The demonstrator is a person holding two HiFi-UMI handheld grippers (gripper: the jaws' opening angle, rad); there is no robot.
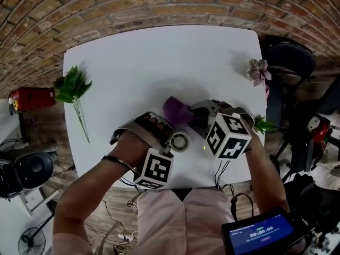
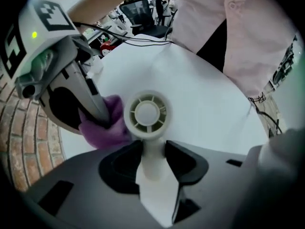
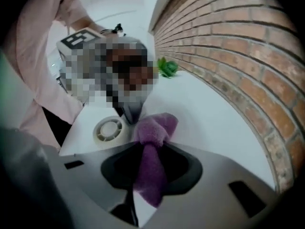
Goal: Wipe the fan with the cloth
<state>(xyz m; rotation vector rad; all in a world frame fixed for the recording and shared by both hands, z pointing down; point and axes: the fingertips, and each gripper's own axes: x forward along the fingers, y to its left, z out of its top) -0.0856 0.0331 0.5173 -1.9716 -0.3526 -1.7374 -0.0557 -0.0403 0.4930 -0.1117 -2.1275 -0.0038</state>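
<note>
Left gripper (image 2: 152, 165) has its jaws closed on the stem of the small white fan (image 2: 147, 112), held over the tabletop's (image 1: 159, 62) near edge. Right gripper (image 3: 148, 168) pinches the purple cloth (image 3: 155, 130) against the fan's rim. Wiping looks under way, with the grille face seemingly left to do.

**What the fan and cloth keep out of sight**

In the head view only the round head of the fan (image 1: 179, 141) shows, because the hand (image 1: 133, 147) on the left gripper (image 2: 153, 159) covers the fan's handle. In the left gripper view the handle's lower end disappears between the clamping jaws. The cloth (image 1: 175, 110), touching the fan's head, is partly covered by the right gripper (image 3: 148, 163). In the right gripper view the fan's handle cannot be made out. The print on the screen (image 1: 264, 232), well apart from the fan, is too small to read.
</note>
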